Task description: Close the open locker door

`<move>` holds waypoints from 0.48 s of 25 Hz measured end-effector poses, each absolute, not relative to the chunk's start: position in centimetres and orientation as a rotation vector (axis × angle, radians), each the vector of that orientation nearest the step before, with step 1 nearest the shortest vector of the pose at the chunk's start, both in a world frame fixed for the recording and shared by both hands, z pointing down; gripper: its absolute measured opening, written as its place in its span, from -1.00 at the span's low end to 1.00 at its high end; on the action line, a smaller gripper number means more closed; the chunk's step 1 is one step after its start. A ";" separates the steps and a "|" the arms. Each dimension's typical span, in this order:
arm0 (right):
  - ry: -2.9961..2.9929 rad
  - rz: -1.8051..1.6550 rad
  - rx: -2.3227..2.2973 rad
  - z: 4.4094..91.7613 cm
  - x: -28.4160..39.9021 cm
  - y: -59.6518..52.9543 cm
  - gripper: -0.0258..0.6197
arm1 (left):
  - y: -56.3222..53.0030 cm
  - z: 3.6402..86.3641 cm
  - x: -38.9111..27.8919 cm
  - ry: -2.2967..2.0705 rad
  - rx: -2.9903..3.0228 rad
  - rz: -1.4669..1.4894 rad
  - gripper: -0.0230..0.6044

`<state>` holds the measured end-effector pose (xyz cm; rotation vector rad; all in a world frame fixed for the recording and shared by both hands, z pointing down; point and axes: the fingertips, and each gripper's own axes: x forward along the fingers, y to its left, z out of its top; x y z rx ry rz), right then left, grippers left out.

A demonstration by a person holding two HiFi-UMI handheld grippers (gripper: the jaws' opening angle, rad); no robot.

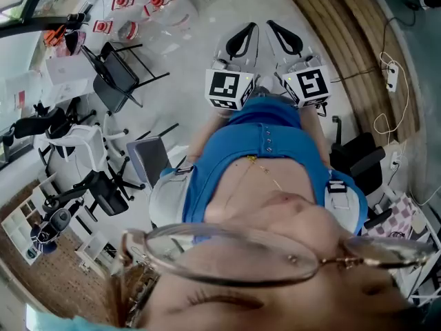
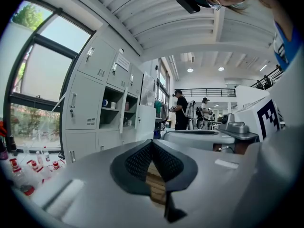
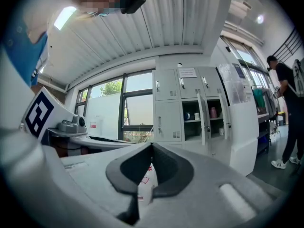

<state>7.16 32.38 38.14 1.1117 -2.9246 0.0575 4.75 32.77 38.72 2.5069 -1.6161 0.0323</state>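
Note:
The grey locker bank (image 3: 168, 110) stands well ahead of both grippers, beside a window. Its upper compartments (image 3: 192, 115) are open, with a cup and a pink bottle on the shelves, and narrow doors (image 3: 201, 118) stick out edge-on. The same open shelves (image 2: 110, 109) show at the left in the left gripper view. My left gripper (image 2: 152, 142) is shut and empty, far from the lockers. My right gripper (image 3: 152, 146) is shut and empty too. In the head view both are held side by side at the person's waist, left gripper (image 1: 242, 41) and right gripper (image 1: 284, 38).
Two people (image 2: 180, 110) stand further down the room, and one (image 3: 285, 103) is right of the lockers. A big white cabinet (image 3: 242, 127) adjoins the lockers. Office chairs (image 1: 117, 74) and red-labelled bottles (image 1: 138, 5) are on the floor at the left.

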 end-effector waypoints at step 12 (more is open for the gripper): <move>-2.914 0.052 1.164 38.0 7.3 31.3 -0.92 | 31.6 38.4 4.1 -1.620 2.510 0.009 -0.93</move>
